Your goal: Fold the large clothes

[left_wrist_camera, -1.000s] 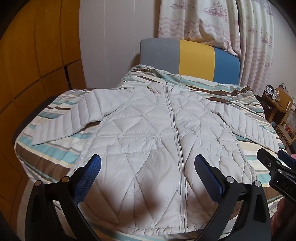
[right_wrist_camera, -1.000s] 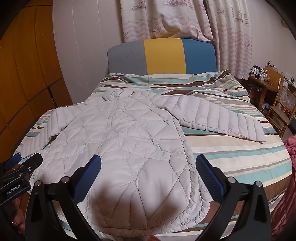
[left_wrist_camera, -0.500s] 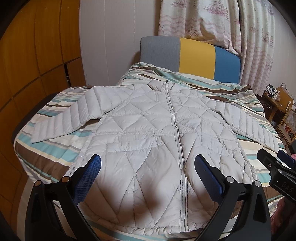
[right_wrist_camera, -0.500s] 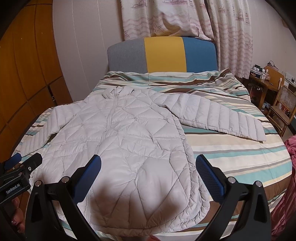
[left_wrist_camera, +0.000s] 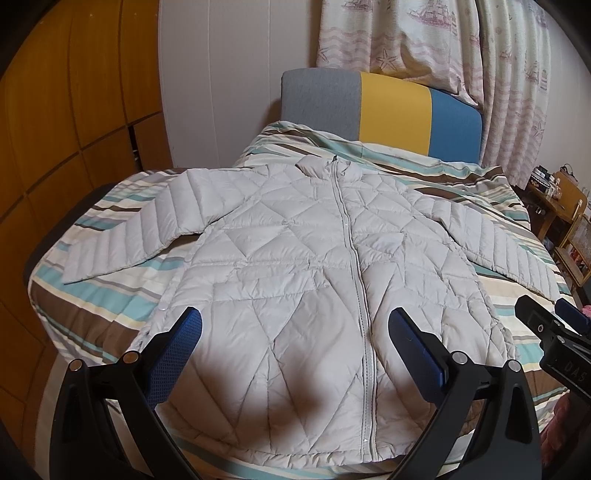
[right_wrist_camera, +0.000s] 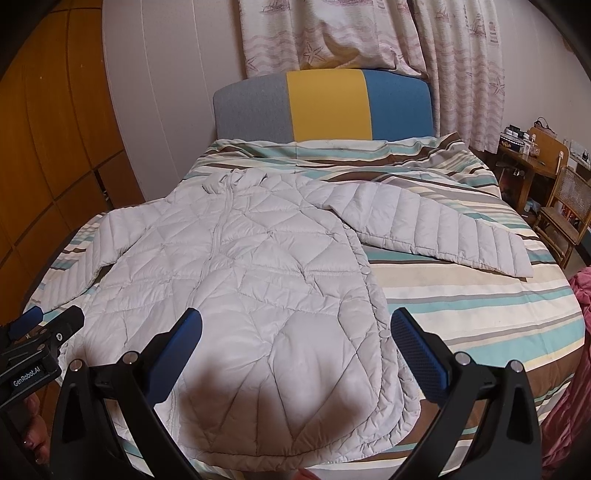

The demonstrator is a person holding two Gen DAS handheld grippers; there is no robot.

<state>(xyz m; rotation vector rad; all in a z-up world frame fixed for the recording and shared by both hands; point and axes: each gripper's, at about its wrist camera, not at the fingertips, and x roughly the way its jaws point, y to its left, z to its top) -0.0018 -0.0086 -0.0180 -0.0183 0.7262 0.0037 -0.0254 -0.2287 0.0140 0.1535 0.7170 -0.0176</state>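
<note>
A light grey quilted puffer jacket [left_wrist_camera: 303, 266] lies flat and zipped on the striped bed, both sleeves spread out to the sides; it also shows in the right wrist view [right_wrist_camera: 258, 280]. My left gripper [left_wrist_camera: 295, 332] is open and empty, held above the jacket's lower hem. My right gripper [right_wrist_camera: 295, 332] is open and empty above the jacket's lower right side. The right gripper shows at the right edge of the left wrist view [left_wrist_camera: 554, 332], and the left gripper at the left edge of the right wrist view [right_wrist_camera: 33, 343].
The bed has a striped cover [right_wrist_camera: 480, 314] and a grey, yellow and blue headboard [right_wrist_camera: 325, 103]. A wooden wardrobe [left_wrist_camera: 55, 129] stands on the left. A wooden desk and chair [right_wrist_camera: 554, 192] stand on the right. Curtains [right_wrist_camera: 369, 33] hang behind.
Both views have lowered and tilted slightly, so the jacket sits a little lower in frame. The jacket has not moved and both grippers stay open.
</note>
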